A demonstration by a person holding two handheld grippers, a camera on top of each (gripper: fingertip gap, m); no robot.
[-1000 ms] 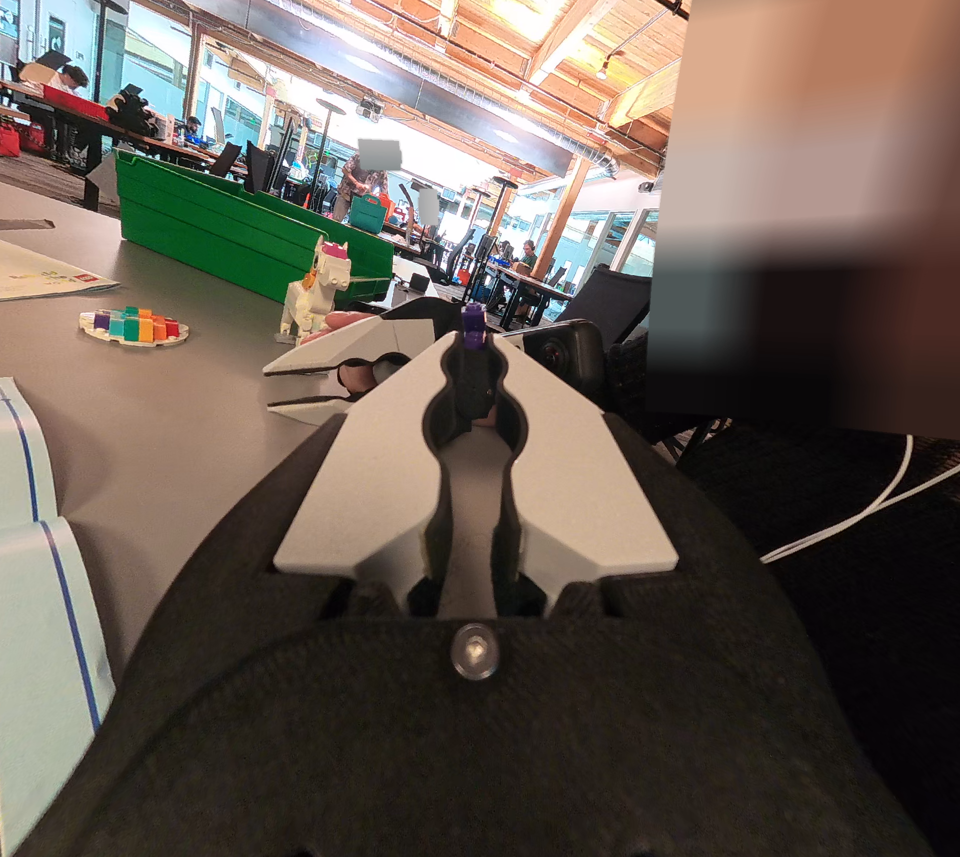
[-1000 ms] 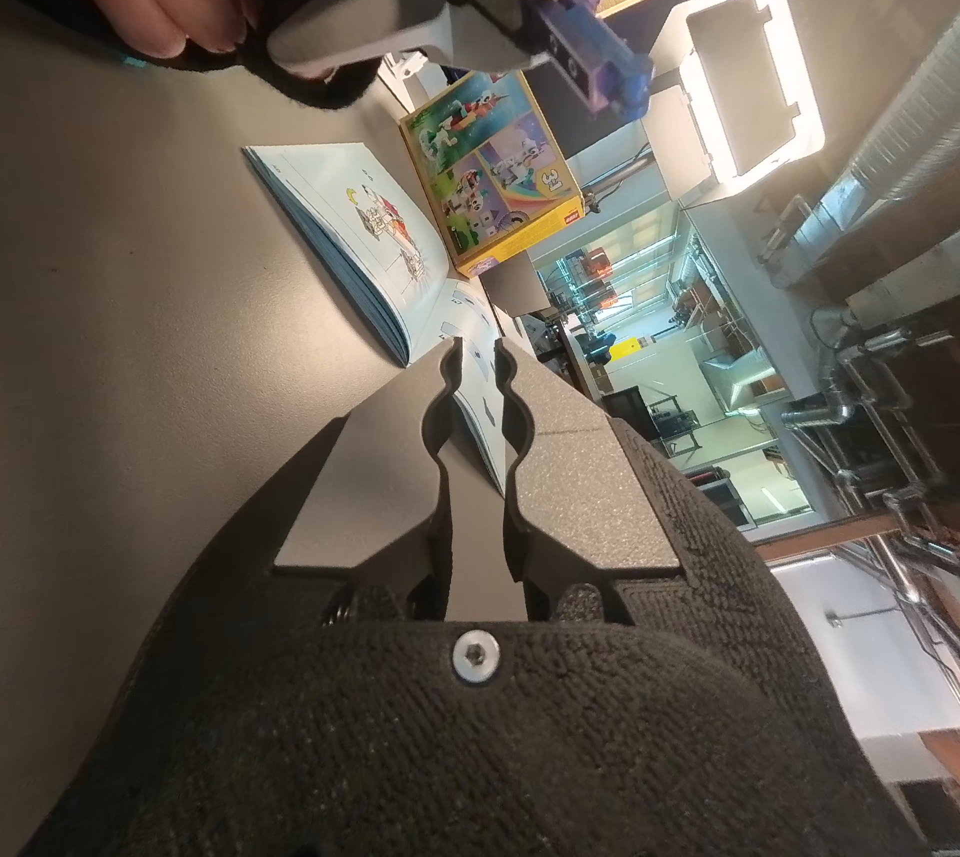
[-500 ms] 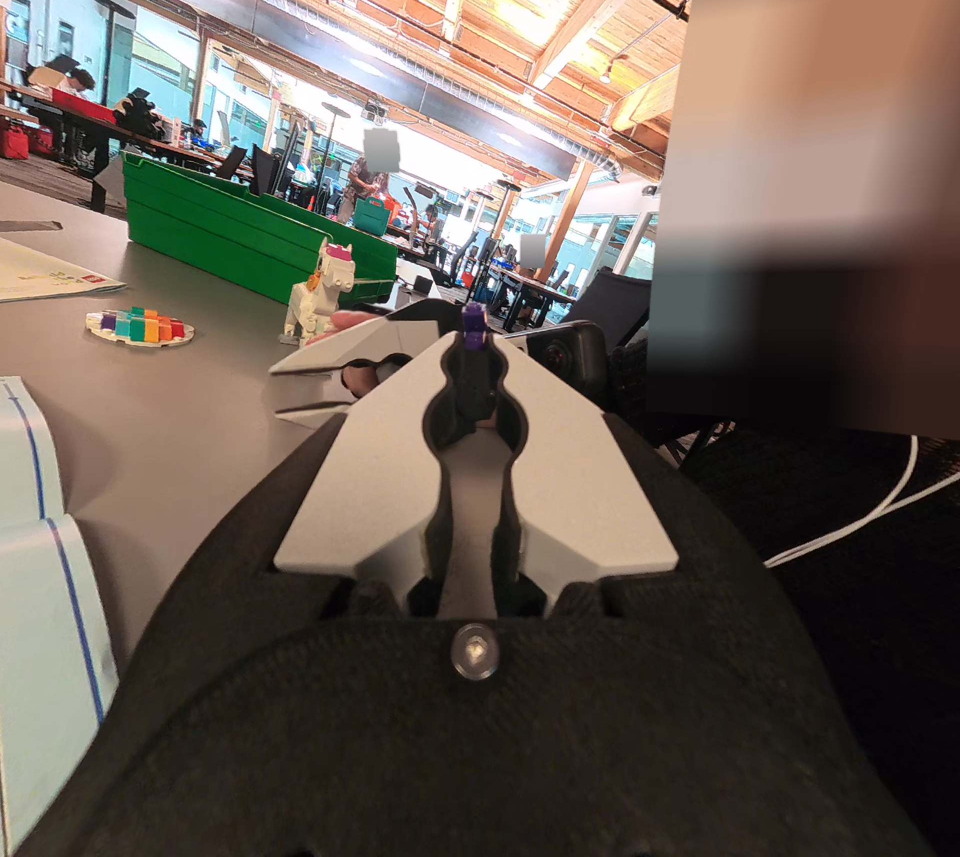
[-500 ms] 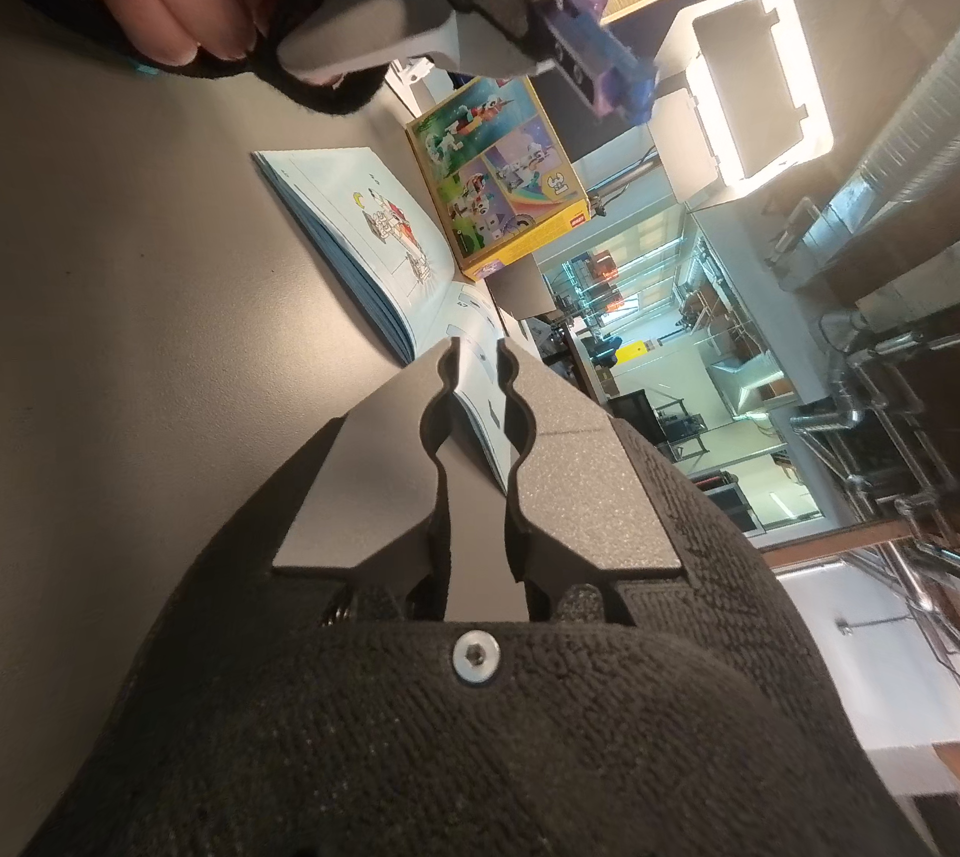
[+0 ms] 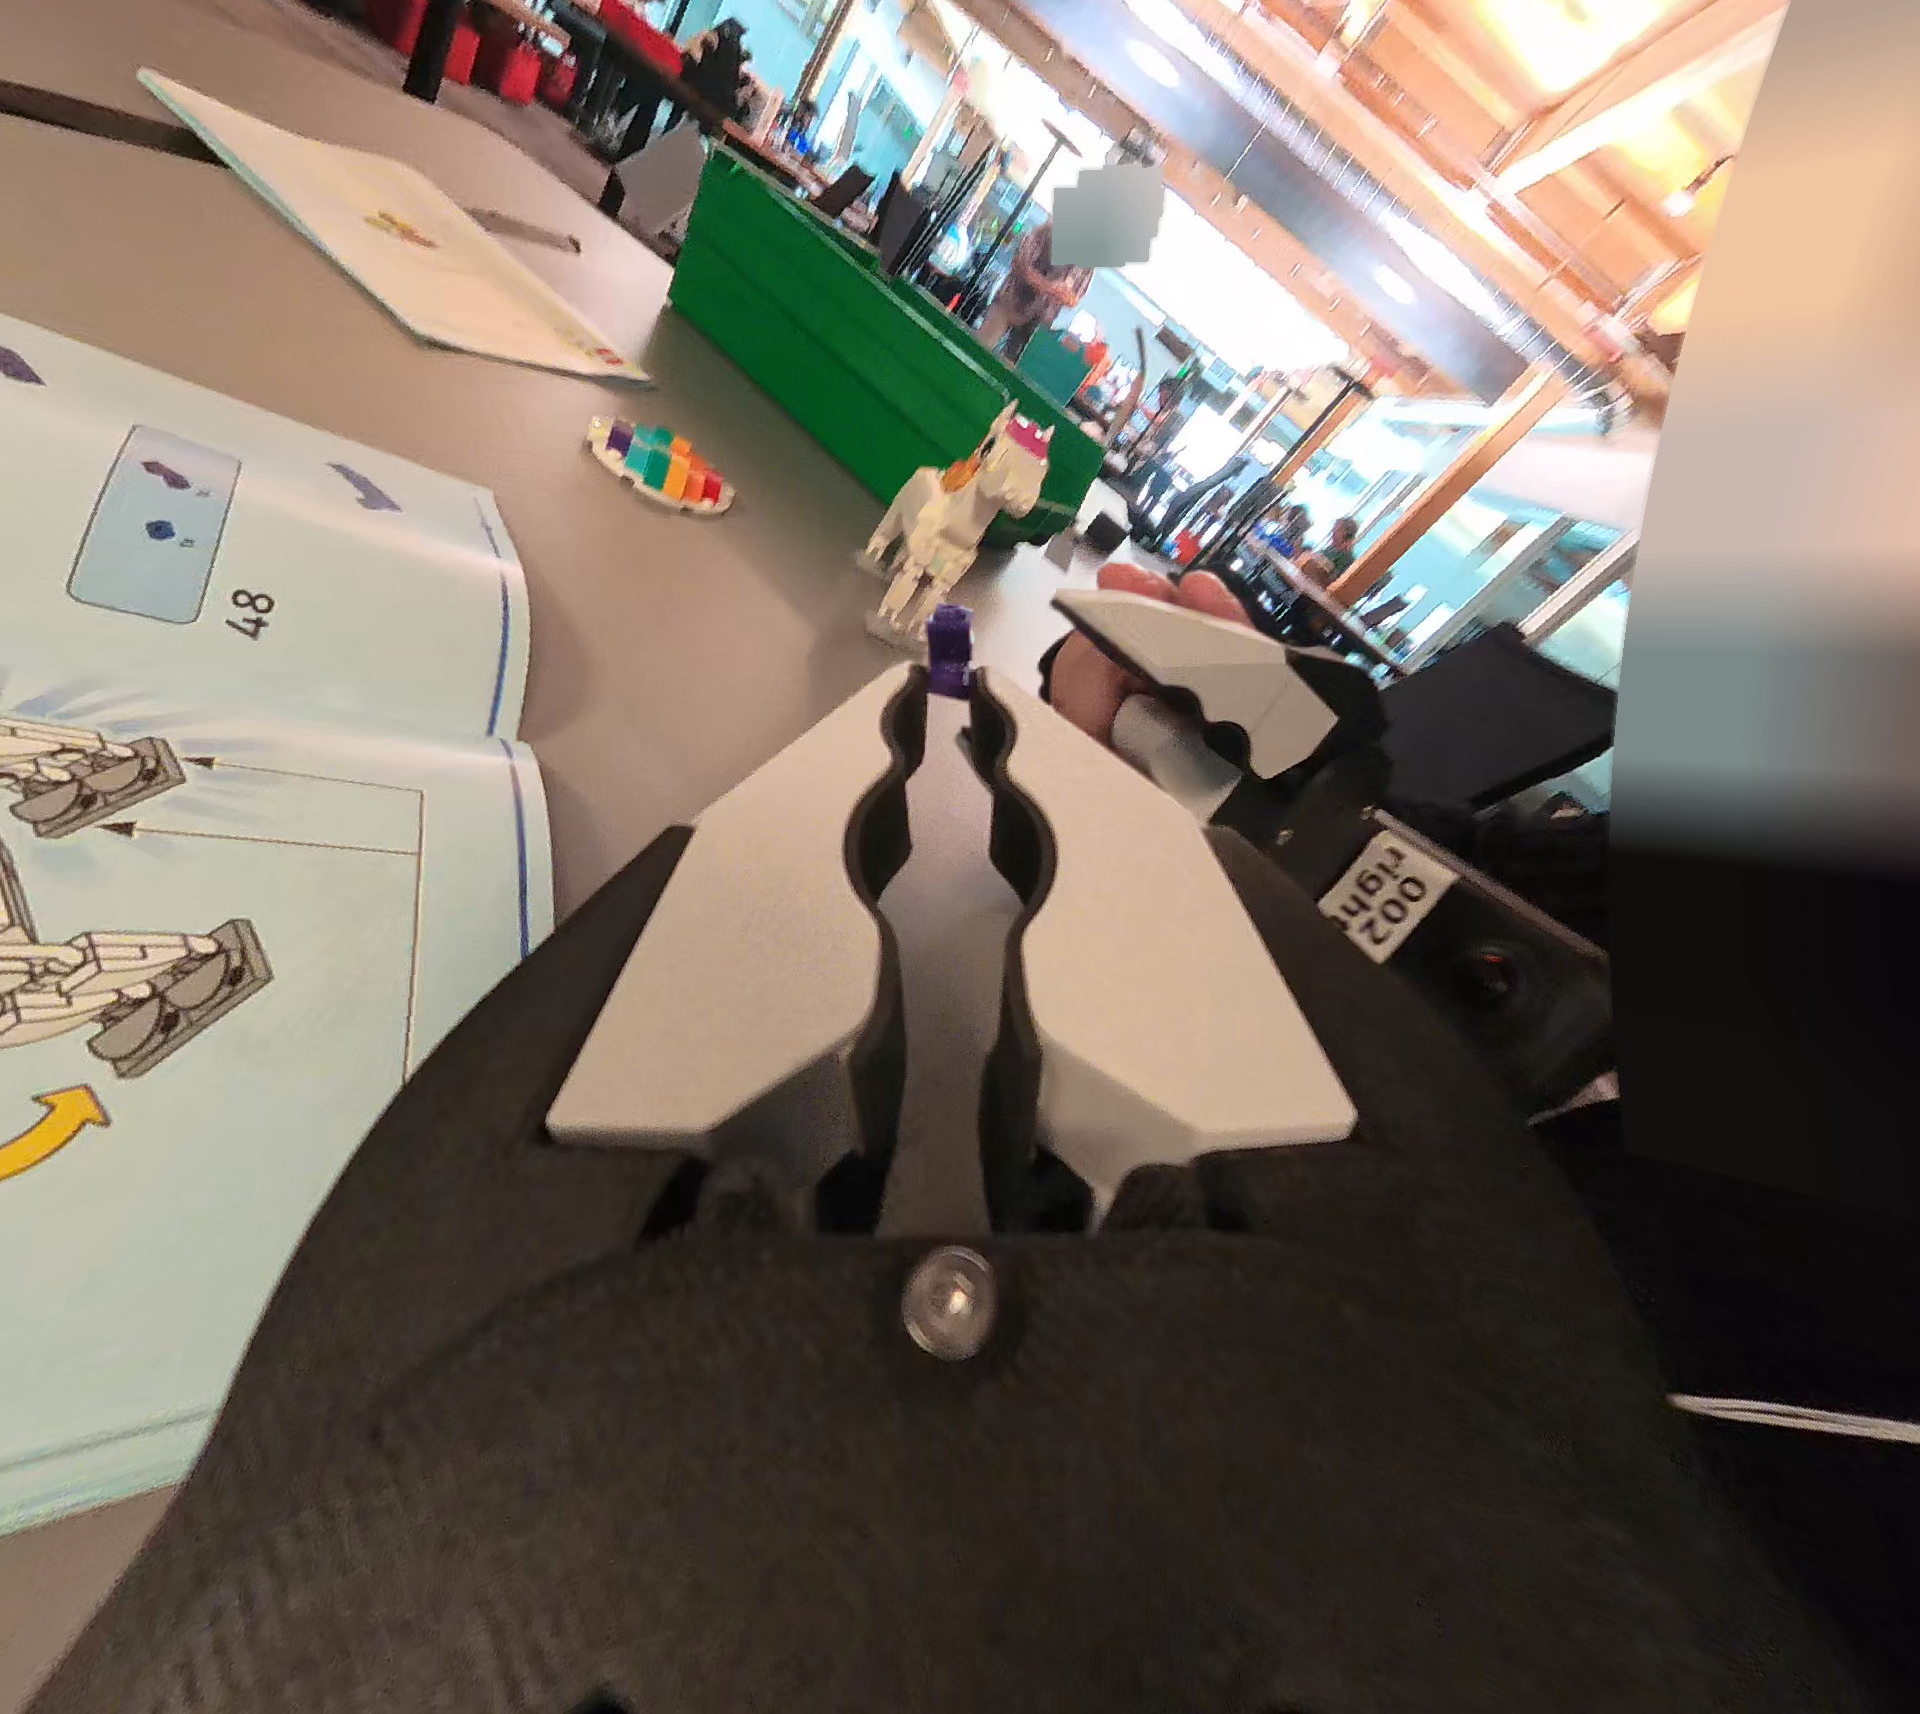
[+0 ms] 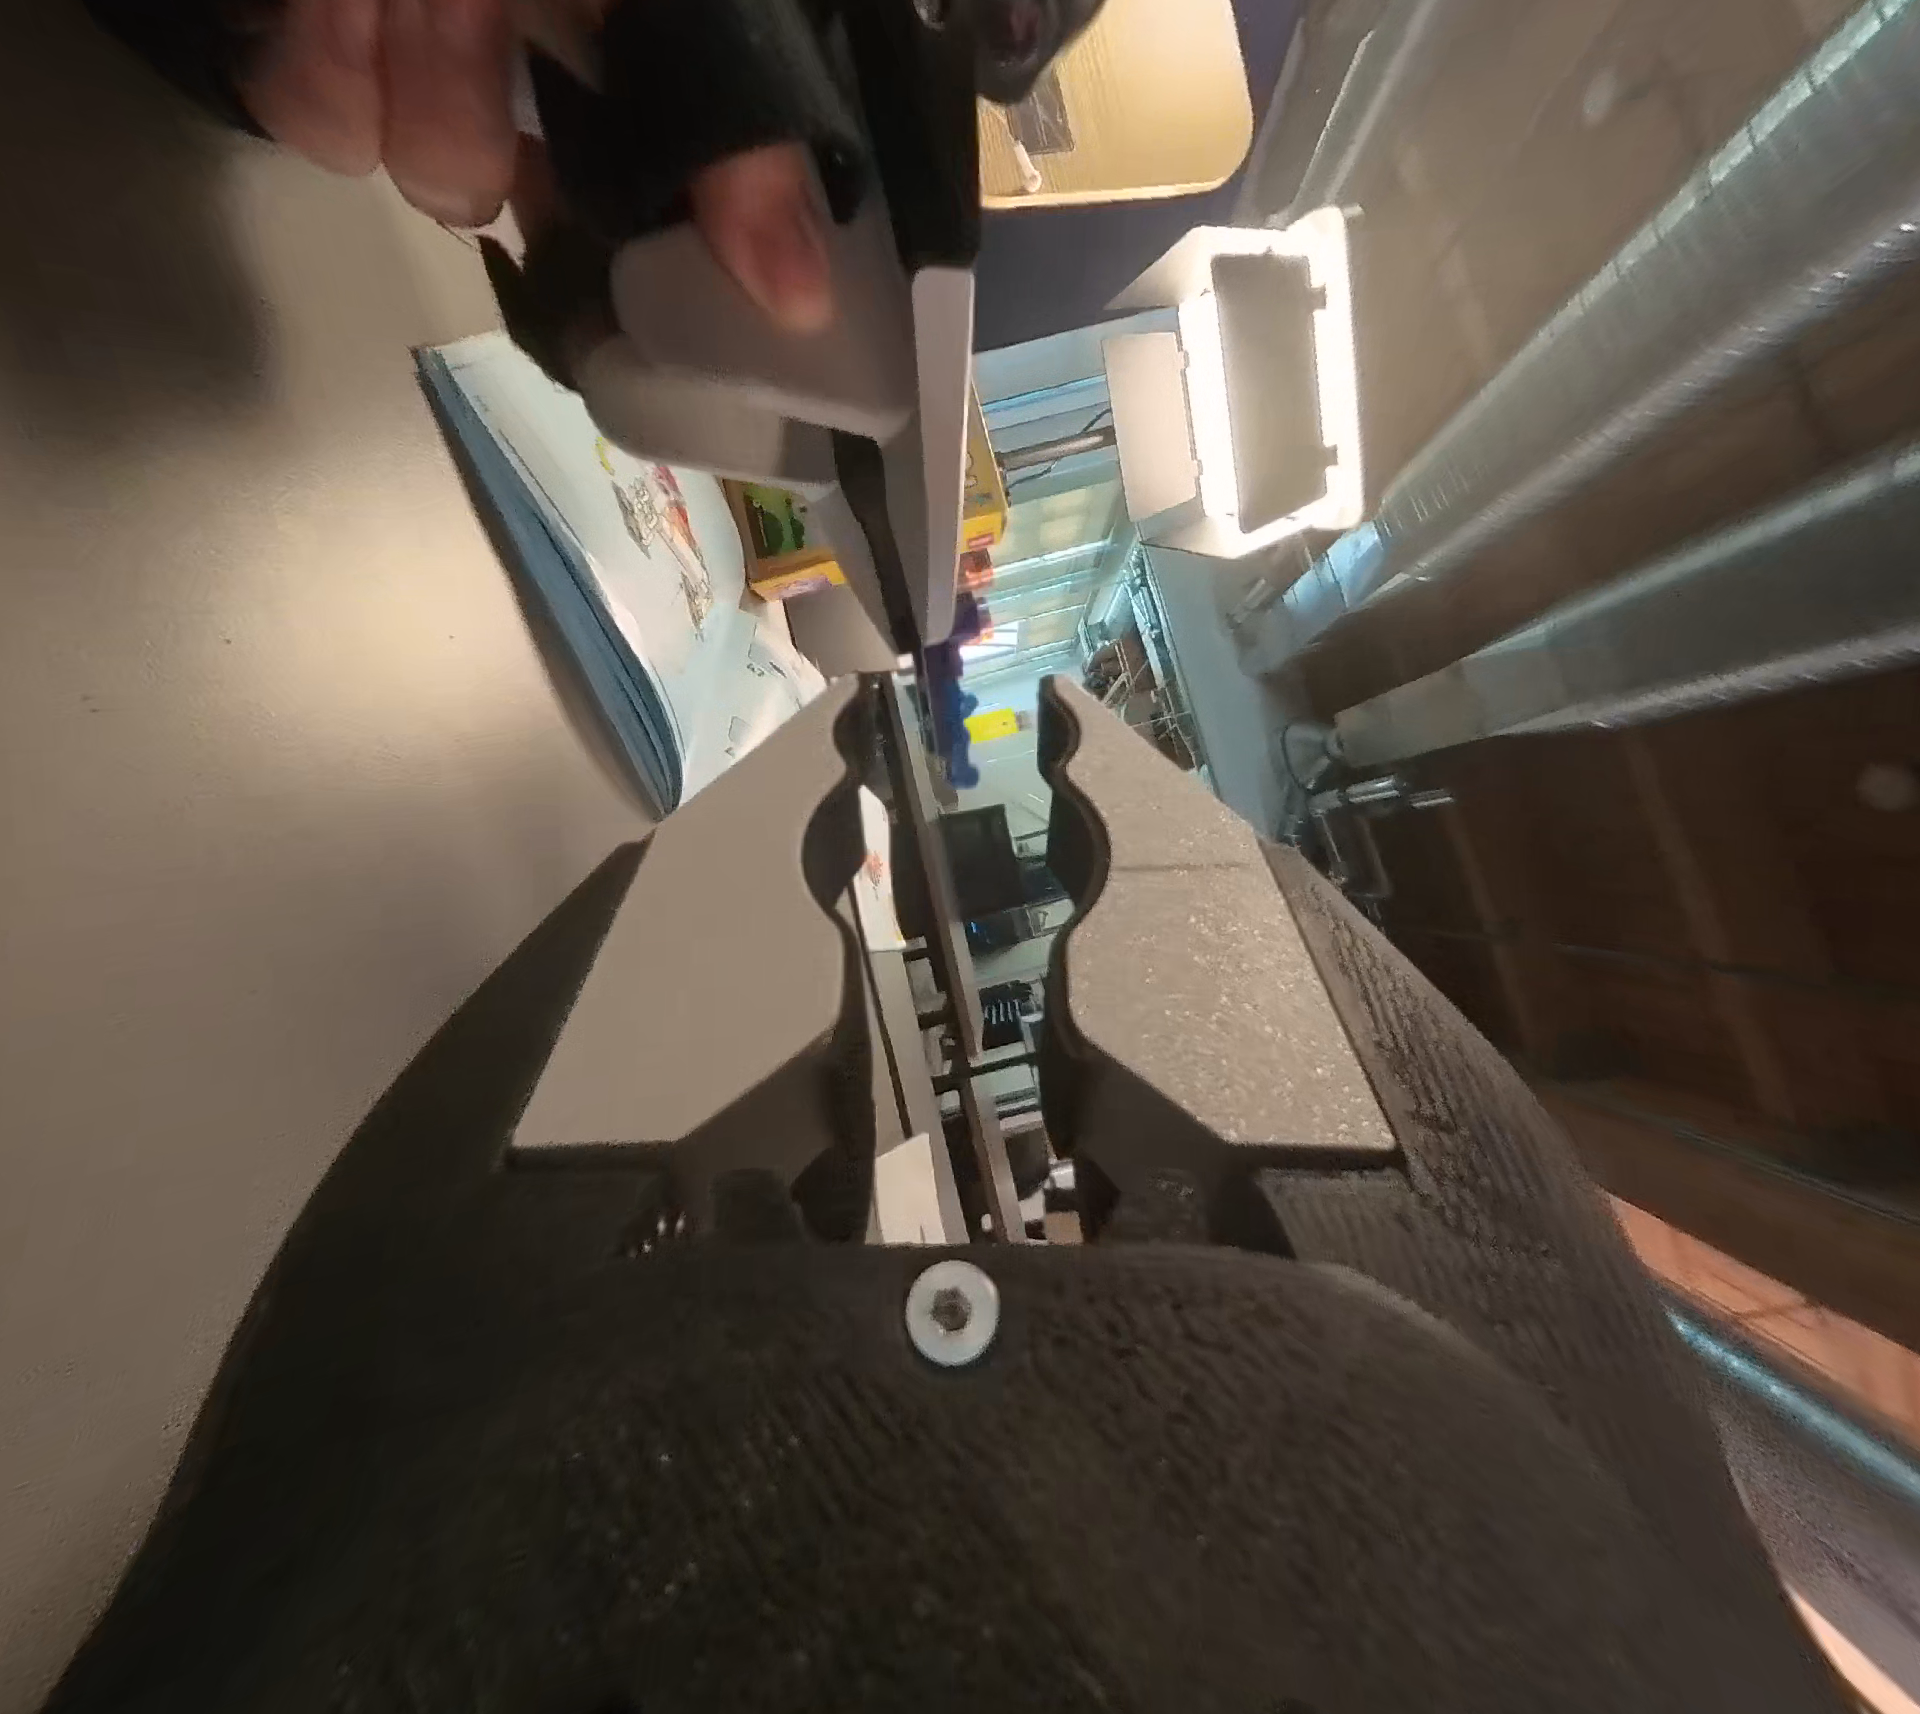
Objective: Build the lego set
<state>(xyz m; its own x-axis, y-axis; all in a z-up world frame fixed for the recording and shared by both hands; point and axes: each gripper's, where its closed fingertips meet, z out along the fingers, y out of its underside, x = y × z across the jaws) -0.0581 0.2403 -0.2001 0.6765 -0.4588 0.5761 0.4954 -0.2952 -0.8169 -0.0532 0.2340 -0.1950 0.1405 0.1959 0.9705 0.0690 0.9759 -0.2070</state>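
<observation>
My left gripper (image 5: 948, 685) is shut on a small purple lego piece (image 5: 948, 641) that sticks out past its fingertips. My right gripper (image 6: 948, 698) is open, turned on its side above the grey table (image 6: 260, 625). In the right wrist view the left gripper (image 6: 906, 636) reaches in from above, and the purple piece (image 6: 951, 688), with a blue end, sits in the gap between my right fingertips. I cannot tell whether it touches them. A white lego unicorn (image 5: 956, 521) stands on the table beyond. The right gripper (image 5: 1091, 656) shows to the right of the left one.
An open instruction booklet (image 5: 260, 729) lies at the left and also shows in the right wrist view (image 6: 623, 542). A round white plate with coloured bricks (image 5: 665, 469), a second booklet (image 5: 395, 251) and a green bin (image 5: 862, 355) lie behind. A yellow lego box (image 6: 784, 563) stands beyond. Both grippers' tips are close together, under 4 cm apart. Both grippers' tips are roughly 20 cm from the white lego unicorn (image 5: 956, 521).
My right gripper has opened from nearly shut. The left gripper has swung and tilted, bringing the purple piece from the upper part of the right wrist view down between the right fingertips.
</observation>
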